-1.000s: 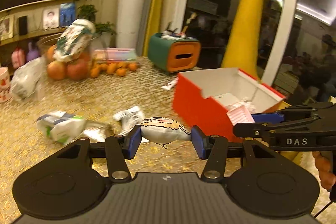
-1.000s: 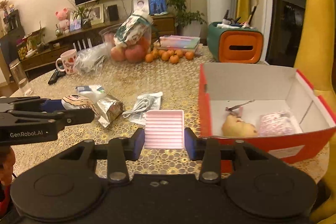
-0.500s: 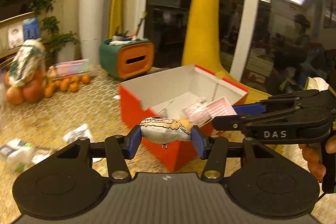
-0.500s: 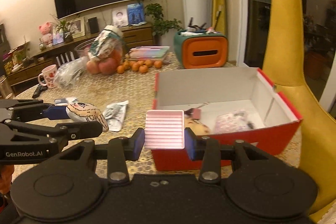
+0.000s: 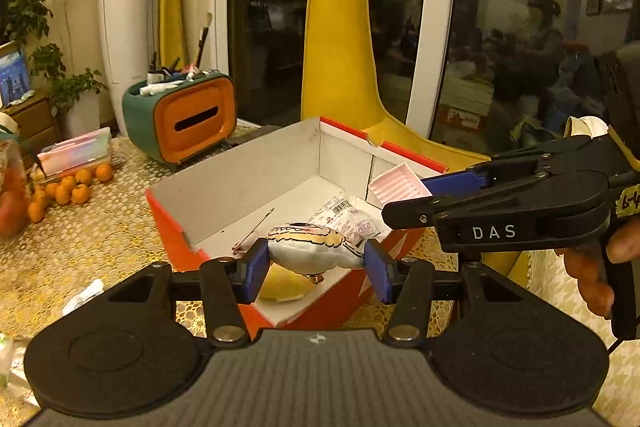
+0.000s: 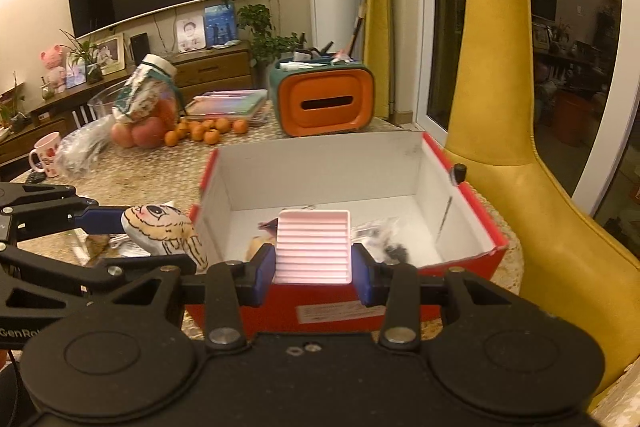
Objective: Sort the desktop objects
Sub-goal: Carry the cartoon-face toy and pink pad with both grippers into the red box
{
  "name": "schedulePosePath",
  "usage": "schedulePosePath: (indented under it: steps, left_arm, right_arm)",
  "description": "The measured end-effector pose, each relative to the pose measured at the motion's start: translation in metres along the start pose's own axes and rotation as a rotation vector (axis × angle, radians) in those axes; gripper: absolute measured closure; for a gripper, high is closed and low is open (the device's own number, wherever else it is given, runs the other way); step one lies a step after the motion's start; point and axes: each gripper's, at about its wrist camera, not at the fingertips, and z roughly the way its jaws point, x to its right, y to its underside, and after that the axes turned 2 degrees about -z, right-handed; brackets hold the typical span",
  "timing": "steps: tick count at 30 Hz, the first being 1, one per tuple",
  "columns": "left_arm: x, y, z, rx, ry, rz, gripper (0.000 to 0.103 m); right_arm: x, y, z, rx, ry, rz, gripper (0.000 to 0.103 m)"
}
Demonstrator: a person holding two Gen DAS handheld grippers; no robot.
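You had the table with the gold-patterned lace cloth (image 6: 152, 163) under everything, and the tall yellow giraffe-shaped figure (image 6: 496, 75) stood behind its far edge by the window. The open red cardboard box with a white inside (image 6: 320, 171) sat on that cloth, near corner toward you. Behind it stood the teal and orange tissue holder (image 6: 326, 103), with a row of small oranges (image 6: 208, 131) further left, next to a flat stack of pastel-coloured packs (image 5: 76, 151).

Your right gripper (image 6: 314, 267) was clamped on the pink ribbed plastic soap tray (image 6: 314, 247), blue pads pressed on both its sides, tray raised over the box's near wall. In the left wrist view that same tray (image 5: 398, 183) hung at the box's far corner, clear of the floor.

Your left gripper (image 5: 316, 267) was clamped on the small white stuffed pouch printed with a cartoon face (image 5: 316, 247), pads squeezing both ends, jaws narrow. From the right wrist view the pouch (image 6: 166, 231) was just outside the box's left wall, level with the rim, not inside. Your right hand (image 5: 600, 267) showed on the handle.

Inside the box lay a clear plastic packet with a barcode label (image 5: 348, 219), a yellowish soft item (image 5: 284, 287) partly hidden under the pouch, and a thin metal pin (image 5: 256, 231) on the floor.
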Motion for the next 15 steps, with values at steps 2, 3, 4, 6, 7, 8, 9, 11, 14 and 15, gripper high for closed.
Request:
schedulePosePath:
  steps: [2, 3, 4, 6, 7, 8, 9, 11, 14, 15]
  left_arm:
    - [0.0, -0.004, 0.011, -0.019, 0.003, 0.001, 0.052]
    - [0.0, -0.006, 0.016, -0.029, 0.004, 0.0, 0.052]
    - [0.0, -0.008, 0.022, -0.038, 0.004, -0.002, 0.052]
    - [-0.002, -0.013, 0.032, -0.058, 0.006, -0.007, 0.052]
    - [-0.002, -0.015, 0.037, -0.066, 0.005, -0.006, 0.052]
    - [-0.003, -0.018, 0.043, -0.074, 0.004, -0.006, 0.052]
    - [-0.004, -0.02, 0.049, -0.086, 0.004, -0.007, 0.052]
    - [-0.006, -0.026, 0.06, -0.114, 0.004, -0.021, 0.052]
    - [-0.012, -0.033, 0.078, -0.163, 0.006, -0.046, 0.052]
    - [-0.014, -0.035, 0.083, -0.177, 0.005, -0.051, 0.052]
  right_arm:
    - [0.007, -0.003, 0.008, -0.013, -0.001, 0.007, 0.064]
    - [0.01, -0.005, 0.013, -0.021, -0.004, 0.01, 0.064]
    - [0.014, -0.006, 0.017, -0.03, -0.005, 0.015, 0.064]
    - [0.02, -0.01, 0.026, -0.047, -0.008, 0.026, 0.064]
    - [0.023, -0.011, 0.031, -0.055, -0.011, 0.03, 0.064]
    - [0.026, -0.014, 0.036, -0.061, -0.01, 0.032, 0.064]
    - [0.028, -0.016, 0.041, -0.066, -0.009, 0.031, 0.064]
    - [0.031, -0.019, 0.05, -0.077, 0.001, 0.026, 0.064]
    - [0.034, -0.025, 0.065, -0.093, 0.025, 0.001, 0.064]
    - [0.035, -0.027, 0.07, -0.097, 0.032, -0.007, 0.064]
